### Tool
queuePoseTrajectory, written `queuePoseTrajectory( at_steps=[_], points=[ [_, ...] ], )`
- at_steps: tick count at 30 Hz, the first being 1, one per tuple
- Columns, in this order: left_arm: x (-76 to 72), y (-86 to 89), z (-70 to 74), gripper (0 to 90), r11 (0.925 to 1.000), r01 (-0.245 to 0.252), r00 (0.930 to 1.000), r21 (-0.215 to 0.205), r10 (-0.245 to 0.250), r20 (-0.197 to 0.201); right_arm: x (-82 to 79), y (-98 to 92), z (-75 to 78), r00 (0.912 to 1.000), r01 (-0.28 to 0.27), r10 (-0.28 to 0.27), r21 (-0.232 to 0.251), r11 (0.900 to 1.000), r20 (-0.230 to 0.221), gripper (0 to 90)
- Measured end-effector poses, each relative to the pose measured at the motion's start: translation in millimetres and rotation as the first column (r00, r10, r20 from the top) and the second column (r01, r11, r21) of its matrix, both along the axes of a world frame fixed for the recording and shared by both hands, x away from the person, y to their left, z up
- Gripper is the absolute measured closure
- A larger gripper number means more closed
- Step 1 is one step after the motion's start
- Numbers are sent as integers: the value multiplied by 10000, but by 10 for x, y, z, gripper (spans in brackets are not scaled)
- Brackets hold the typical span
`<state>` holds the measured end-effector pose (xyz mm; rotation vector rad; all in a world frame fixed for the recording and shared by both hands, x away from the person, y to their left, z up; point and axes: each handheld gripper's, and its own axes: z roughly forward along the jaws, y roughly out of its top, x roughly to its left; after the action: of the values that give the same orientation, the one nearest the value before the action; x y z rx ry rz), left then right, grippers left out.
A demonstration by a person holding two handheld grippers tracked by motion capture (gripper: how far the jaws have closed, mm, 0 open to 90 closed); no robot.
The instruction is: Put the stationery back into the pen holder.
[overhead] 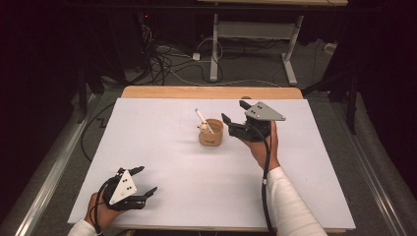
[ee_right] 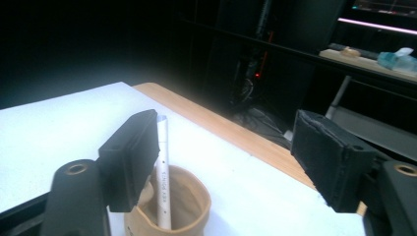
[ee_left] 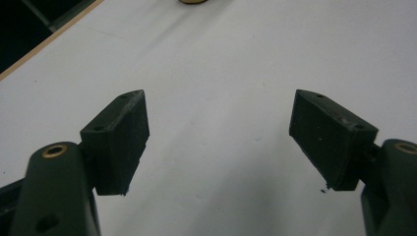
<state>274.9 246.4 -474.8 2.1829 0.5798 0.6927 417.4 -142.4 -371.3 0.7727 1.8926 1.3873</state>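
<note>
Hovering: right gripper sat just beside the little tan cup, on its right, jaws spread wide with nothing between them.
Right gripper close-up: in the right gripper view the right gripper had one jaw right in front of the white pen, but I couldn't see any squeeze on it, so I read it as let go.
Pen: white pen stood tilted inside the cup, top leaning up and to the left, lower end down in the cup. Looked like printed lettering on the barrel, too blurry to read.
Cup extras: something small and pale sat at the rim next to the pen; might have been another item, hard to say from that far.
Left gripper: left gripper was parked near the front-left corner, well apart from the cup, jaws open and empty, just white table under it in the left gripper view.
Progress: my guess was the pen-in-cup part was basically done.
Left to do: probably just pulling the right hand clear without knocking the pen or tipping the cup.
</note>
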Motion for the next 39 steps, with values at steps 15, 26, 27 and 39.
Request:
queuePoseTrajectory(
  at_steps=[15,26,27,39],
  points=[
    [0,5,8,223,10000,-47,10000,15,47,41,-239,-92,34,9993,147,-120,-753,9971,364,225],
    [-1,-3,6,223,10000,-56,10000,18,56,55,-390,-242,-4,9995,152,-118,-1207,9926,296,225],
    [-1,-8,3,223,10000,-74,10000,-27,74,57,-404,-254,-8,9994,162,-123,-1274,9917,309,225],
    [-3,-16,-2,223,10000,-41,10000,11,41,36,-583,-393,-79,9997,38,2,-1539,9881,255,224]
  ],
)
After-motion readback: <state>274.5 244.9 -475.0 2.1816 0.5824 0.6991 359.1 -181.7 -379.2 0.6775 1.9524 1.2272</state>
